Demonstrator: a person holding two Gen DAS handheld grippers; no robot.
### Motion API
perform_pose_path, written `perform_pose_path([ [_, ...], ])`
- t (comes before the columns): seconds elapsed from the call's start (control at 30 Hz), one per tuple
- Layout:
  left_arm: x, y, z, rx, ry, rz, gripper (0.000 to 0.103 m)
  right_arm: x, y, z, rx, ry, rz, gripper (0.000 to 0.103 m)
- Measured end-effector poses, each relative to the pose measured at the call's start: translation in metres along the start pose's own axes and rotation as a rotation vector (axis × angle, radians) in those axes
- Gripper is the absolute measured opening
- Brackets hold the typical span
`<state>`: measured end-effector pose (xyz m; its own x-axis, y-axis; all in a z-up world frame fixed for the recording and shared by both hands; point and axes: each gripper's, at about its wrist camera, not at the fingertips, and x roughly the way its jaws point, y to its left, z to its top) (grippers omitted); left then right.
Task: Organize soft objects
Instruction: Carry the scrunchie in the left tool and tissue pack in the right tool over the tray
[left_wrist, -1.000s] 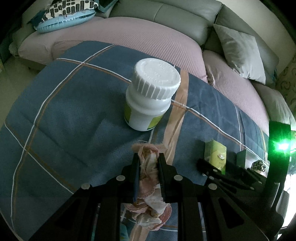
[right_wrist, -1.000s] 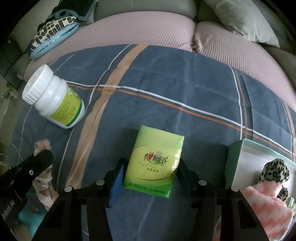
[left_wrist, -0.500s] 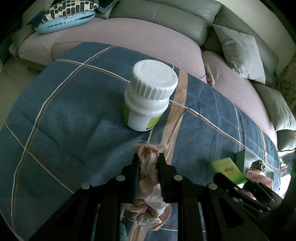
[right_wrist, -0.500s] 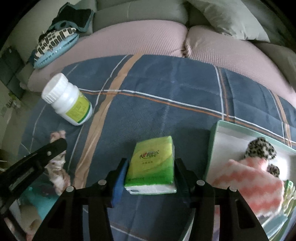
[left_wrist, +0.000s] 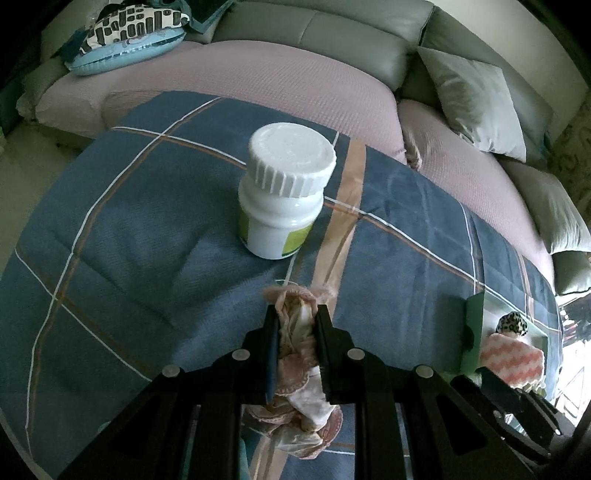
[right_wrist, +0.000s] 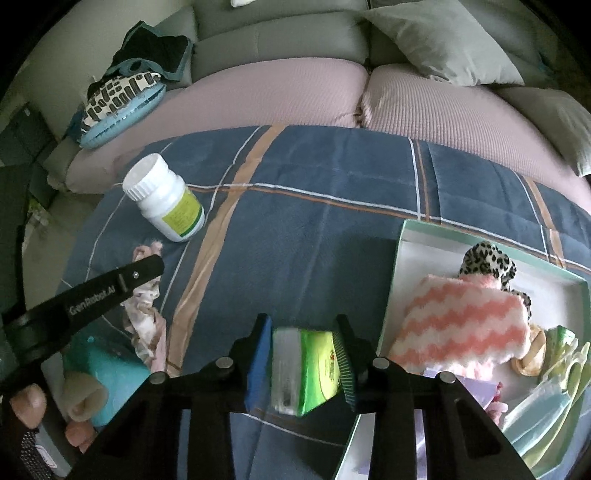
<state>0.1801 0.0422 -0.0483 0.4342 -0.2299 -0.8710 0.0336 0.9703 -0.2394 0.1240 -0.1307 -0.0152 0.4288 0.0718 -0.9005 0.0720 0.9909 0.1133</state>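
The left gripper (left_wrist: 296, 314) is clamped tight on a crumpled pink-and-cream frilly cloth (left_wrist: 295, 369), which bunches between the black fingers & hangs below them over the blue plaid blanket w/ white and orange stripes (left_wrist: 129, 240). At 12 o'clock of that gripper, just beyond the cloth, stands an upright white plastic bottle w/ ribbed screw cap and green label (left_wrist: 282, 199). The right gripper (right_wrist: 303, 328) has its jaws closing on a green plastic-wrapped tissue pack (right_wrist: 306, 369), tilted between the blue pad and the striped pad; both pads touch its sides. At 3 o'clock of the pack, just beside it, sits an open mint-green rectangular box w/ white inside (right_wrist: 397, 266), holding a pink-and-white zigzag fluffy cloth (right_wrist: 461, 325) & a leopard-print soft item (right_wrist: 487, 258) behind it, touching. Other soft bits at the box's near right corner are too blurred to tell. In the right wrist view the bottle lies at 10 o'clock, the frilly cloth at 9 o'clock. A grey cushioned sofa w/ pink cover (right_wrist: 277, 92) runs across 12 o'clock.
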Motion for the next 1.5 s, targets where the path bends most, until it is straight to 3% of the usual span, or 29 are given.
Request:
perform_pose_path([
  [0.67,-0.004,0.002,0.0,-0.004,-0.003,-0.014,0.019,0.023,-0.01,-0.017,-0.002,0.069,-0.006,0.037],
  [0.73,-0.004,0.003,0.0,-0.008,0.0,-0.016,0.019,0.022,-0.009,-0.017,-0.001,0.066,-0.006,0.032],
  [0.77,-0.004,0.004,0.0,-0.009,0.001,-0.016,0.019,0.022,-0.009,-0.017,0.002,0.062,-0.008,0.024],
  [1.03,-0.009,0.003,0.0,-0.012,-0.017,-0.035,0.019,-0.012,-0.013,-0.02,0.042,-0.037,0.044,0.023],
  [1.5,-0.057,-0.026,-0.002,0.047,-0.129,-0.102,0.019,-0.12,-0.041,-0.041,0.107,-0.28,-0.001,0.023],
])
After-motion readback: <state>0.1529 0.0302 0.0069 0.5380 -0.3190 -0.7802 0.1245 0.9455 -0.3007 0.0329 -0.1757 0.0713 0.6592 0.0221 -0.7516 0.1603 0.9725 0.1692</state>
